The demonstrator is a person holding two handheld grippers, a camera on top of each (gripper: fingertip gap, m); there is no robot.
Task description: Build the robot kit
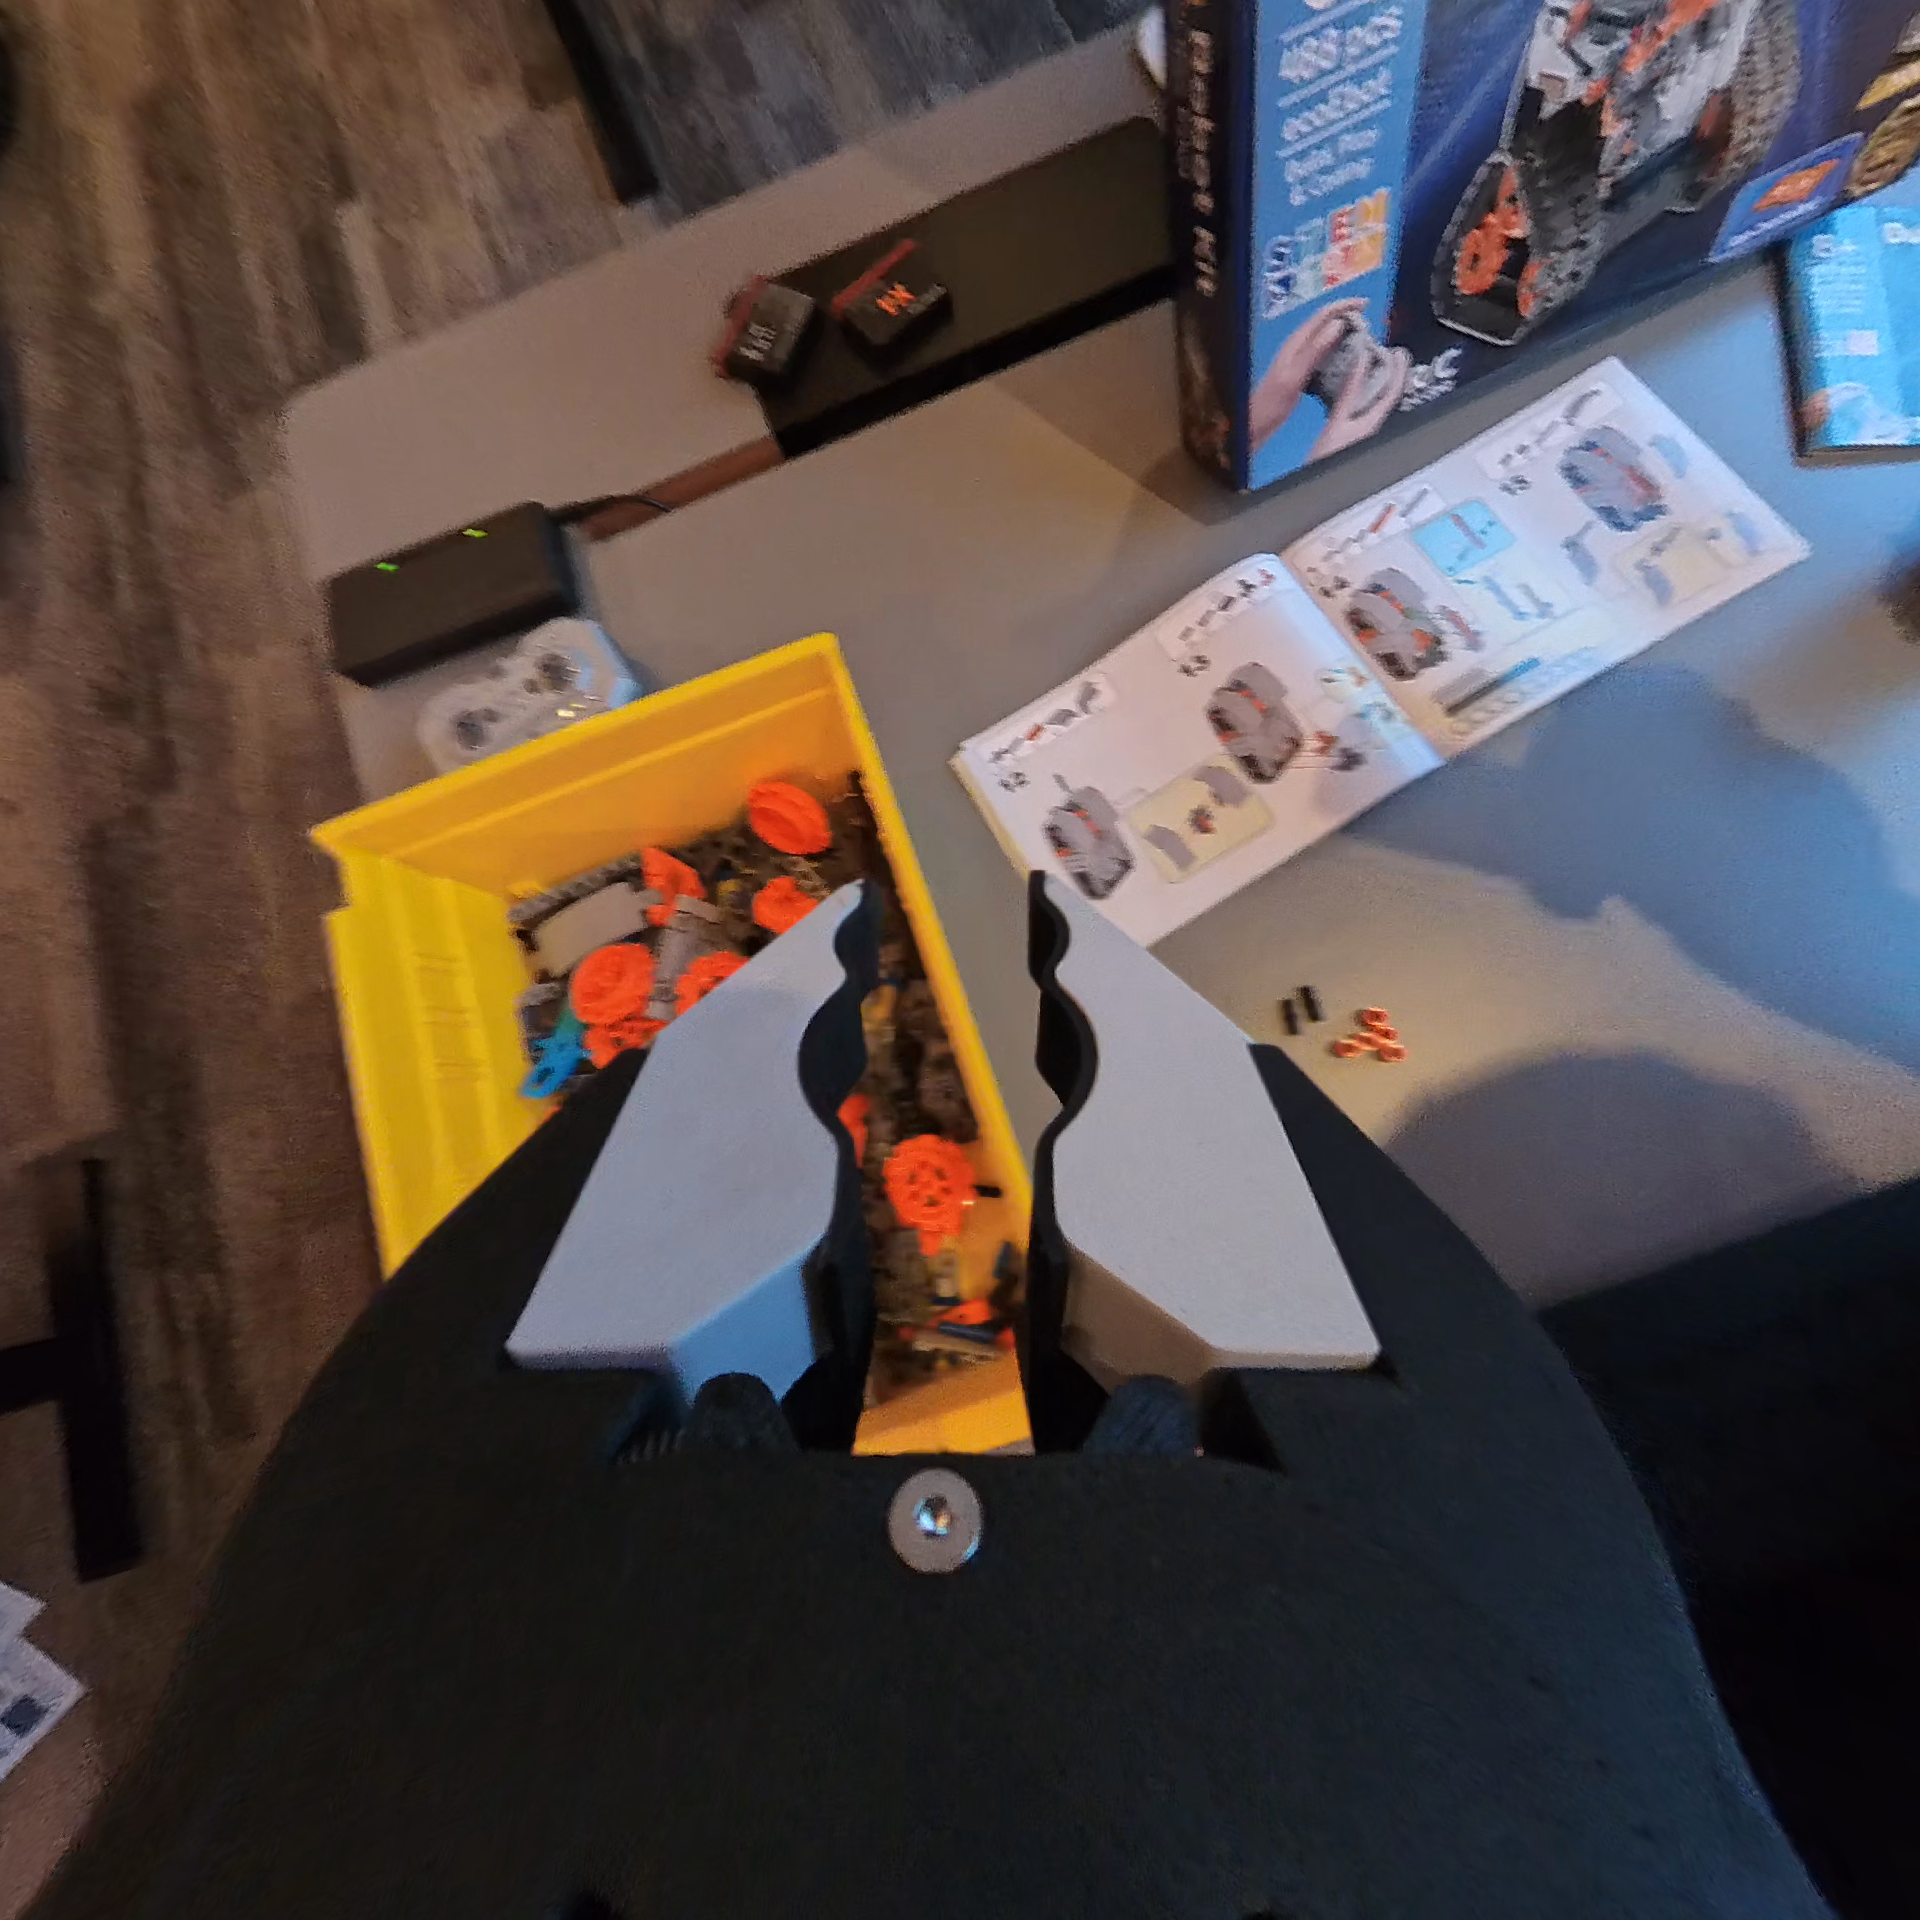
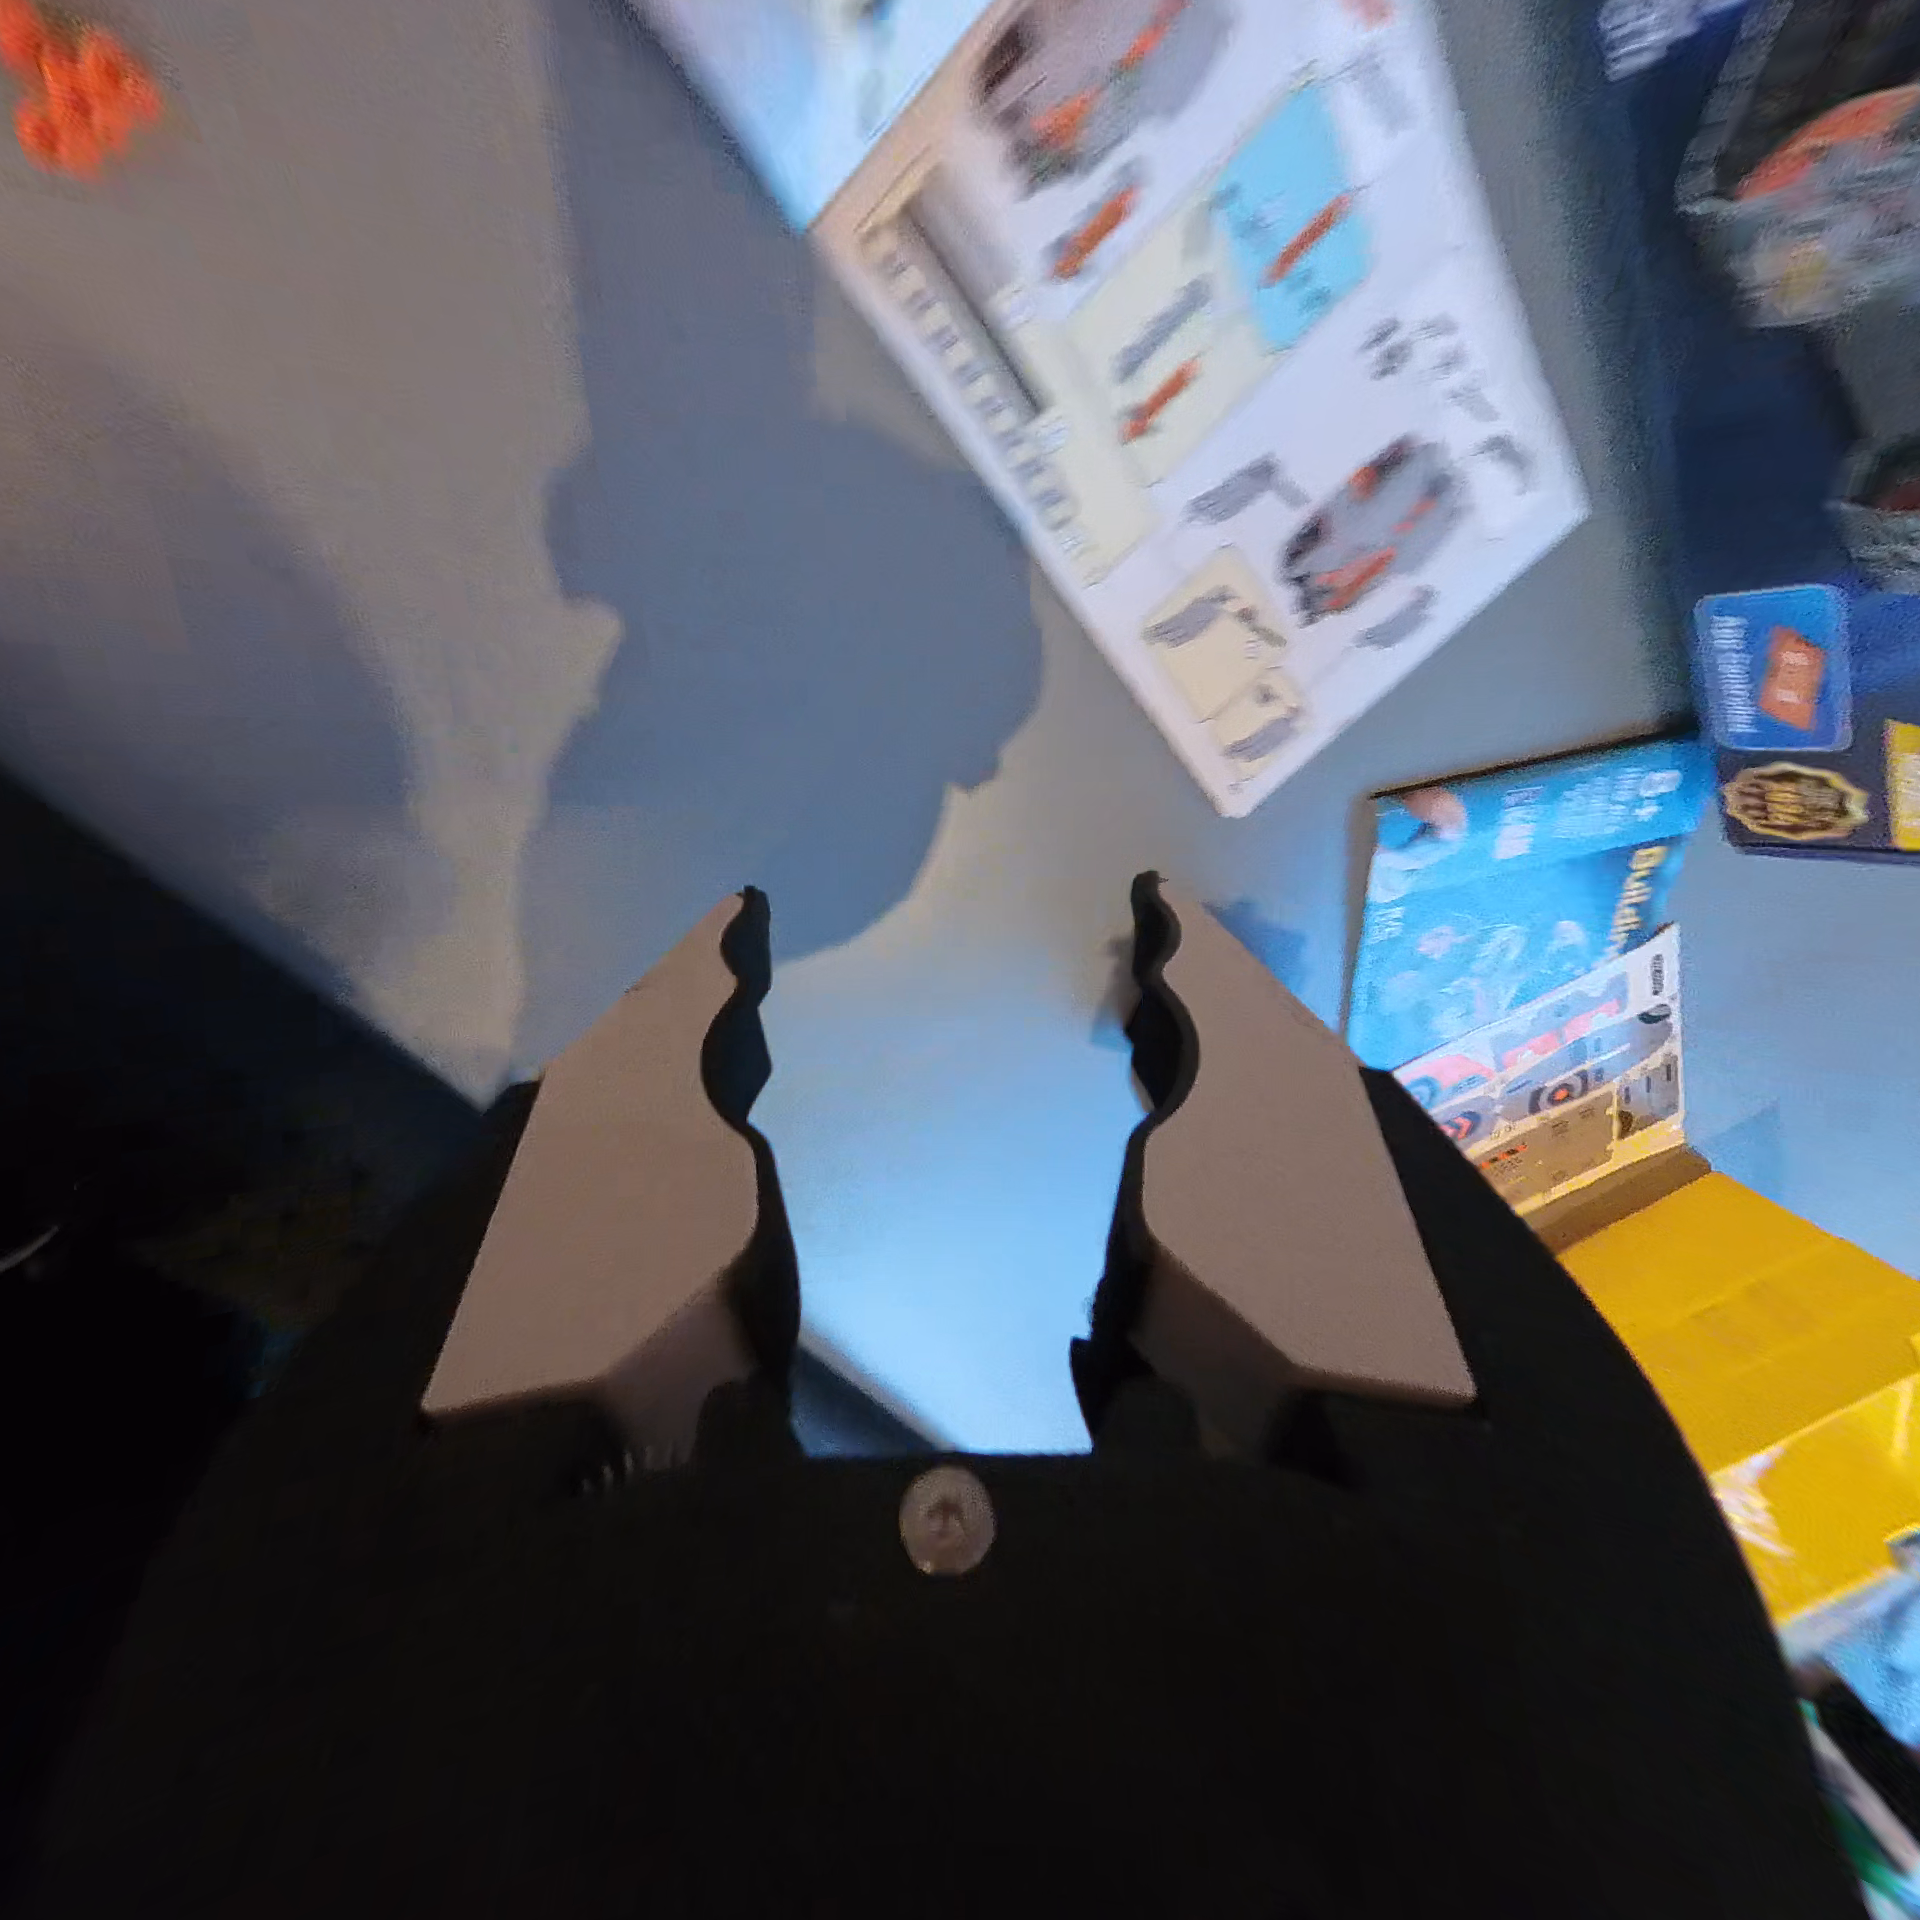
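My left gripper (image 1: pixel 948 896) is open and empty, held above the right wall of a yellow bin (image 1: pixel 436 997) full of orange, black and grey building parts (image 1: pixel 613 982). A few small orange pieces (image 1: pixel 1369 1035) and black pins (image 1: pixel 1301 1008) lie on the grey table (image 1: pixel 935 561) to its right. My right gripper (image 2: pixel 948 896) is open and empty above bare grey table (image 2: pixel 312 416), with an open instruction booklet (image 2: pixel 1299 416) ahead on the right. The booklet also shows in the left wrist view (image 1: pixel 1351 665). Orange pieces (image 2: pixel 78 94) lie at the far left.
A blue toy kit box (image 1: pixel 1455 208) stands at the back. A black charger (image 1: pixel 447 592), a white controller (image 1: pixel 530 686) and two black battery packs (image 1: pixel 831 312) lie on the left. A blue leaflet (image 2: pixel 1507 904) and yellow box (image 2: pixel 1766 1403) lie right of my right gripper. The left gripper's tips are roughly 35 cm from the right gripper's. My left gripper is the nearer one to the white controller (image 1: pixel 530 686): about 30 cm, against 55 cm.
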